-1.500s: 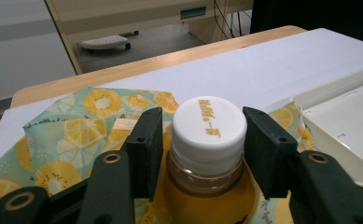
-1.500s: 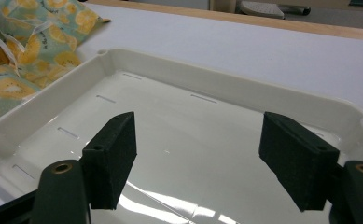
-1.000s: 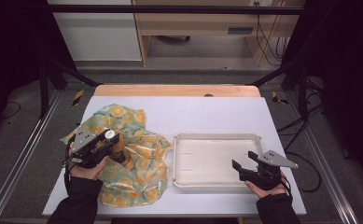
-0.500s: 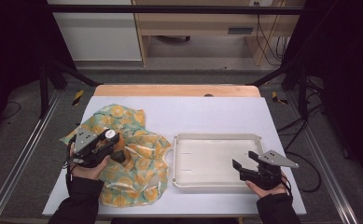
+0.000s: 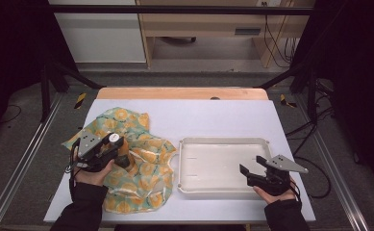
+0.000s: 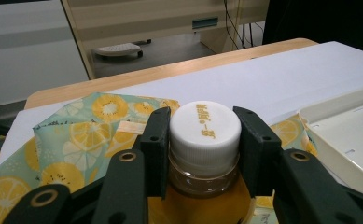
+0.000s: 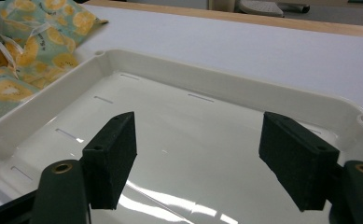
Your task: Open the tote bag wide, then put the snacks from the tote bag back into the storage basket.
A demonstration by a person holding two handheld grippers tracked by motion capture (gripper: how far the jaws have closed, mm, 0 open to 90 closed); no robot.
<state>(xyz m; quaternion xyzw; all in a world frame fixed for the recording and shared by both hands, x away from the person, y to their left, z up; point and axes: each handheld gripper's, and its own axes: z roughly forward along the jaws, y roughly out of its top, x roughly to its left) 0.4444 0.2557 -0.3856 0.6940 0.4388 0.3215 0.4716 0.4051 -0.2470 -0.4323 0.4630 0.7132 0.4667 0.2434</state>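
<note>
1. The left gripper (image 6: 202,154) is clenched on a small clear plastic bottle of orange juice with a white screw cap (image 6: 205,128); its jaws press the cap and neck from both sides.
2. The bottle stands over the crumpled lemon-print green cloth (image 5: 141,168) at the left of the white worktop (image 5: 223,115), well apart from the tray.
3. The right gripper (image 7: 202,158) hangs with its jaws released and nothing between them, above the near right corner of the shallow cream plastic tray (image 5: 223,142).
4. Judged from this: the pick-up is done; carrying the bottle across and setting it in the tray, which holds nothing yet, looks to be what remains.
</note>
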